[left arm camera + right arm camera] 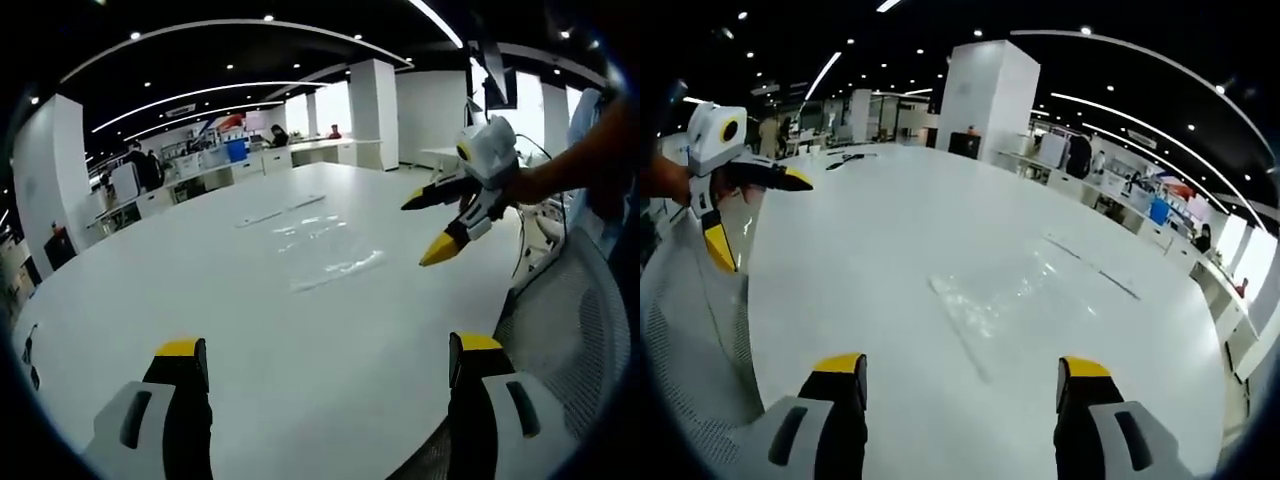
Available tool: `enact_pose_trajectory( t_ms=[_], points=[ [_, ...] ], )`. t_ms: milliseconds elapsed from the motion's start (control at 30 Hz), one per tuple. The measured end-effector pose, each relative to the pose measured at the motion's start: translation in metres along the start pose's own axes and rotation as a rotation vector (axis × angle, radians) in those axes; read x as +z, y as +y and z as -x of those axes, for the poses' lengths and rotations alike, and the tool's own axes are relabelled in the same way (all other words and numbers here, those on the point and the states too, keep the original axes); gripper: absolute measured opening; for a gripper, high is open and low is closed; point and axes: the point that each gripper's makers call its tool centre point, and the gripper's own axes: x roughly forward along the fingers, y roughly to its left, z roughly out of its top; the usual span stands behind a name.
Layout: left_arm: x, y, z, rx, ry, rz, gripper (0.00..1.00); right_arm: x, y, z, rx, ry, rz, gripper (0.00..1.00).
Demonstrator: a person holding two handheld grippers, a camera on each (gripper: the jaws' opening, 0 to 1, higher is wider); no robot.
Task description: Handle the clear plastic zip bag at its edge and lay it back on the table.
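Best done by approaching low and flat: bring one open jaw pair to the near edge of the clear plastic zip bag (1015, 290), slide a tip under the film where it lifts slightly off the surface (890, 230), and pinch only the rim, not the slack middle. Worth keeping the lift small and level, since film this thin likely sags and folds on itself; setting down far edge first and releasing late should leave it spread. Left hand-held gripper (328, 362) spread wide, nothing between its yellow-tipped jaws, held above the near part of the white surface, well short of the bag. Right hand-held gripper (962, 368) likewise wide apart and empty, aimed at the bag from the opposite side; also seen in the left gripper view (430, 226), raised in the air to the bag's right with jaws parted. Bag lying flat on the white surface, roughly mid-table, touched by neither tool. Nearly invisible against the white: readable mainly by glints and wrinkles, a pale rectangular outline, and straight edges catching light. Beyond it, a thin dark strip (1095, 268) lying on the surface, possibly a seal or separate item; cannot tell which. Appears empty.
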Motion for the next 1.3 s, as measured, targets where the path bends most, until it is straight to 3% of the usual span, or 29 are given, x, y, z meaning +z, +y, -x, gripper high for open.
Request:
enact_pose_trajectory(
  t_ms=[367,633,1300],
  points=[
    [0.001,-0.004,-0.001,-0.009,0.005,0.002,0.99,-0.003,-0.005,-0.016,0.013,0.028,0.062,0.68],
    [0.000,-0.006,-0.001,-0.015,0.013,-0.013,0.99,-0.003,-0.004,-0.024,0.039,0.052,0.103,0.56],
    [0.001,-0.007,0.000,-0.020,0.026,-0.019,0.99,-0.005,-0.007,-0.047,0.089,0.111,0.126,0.38]
  ],
)
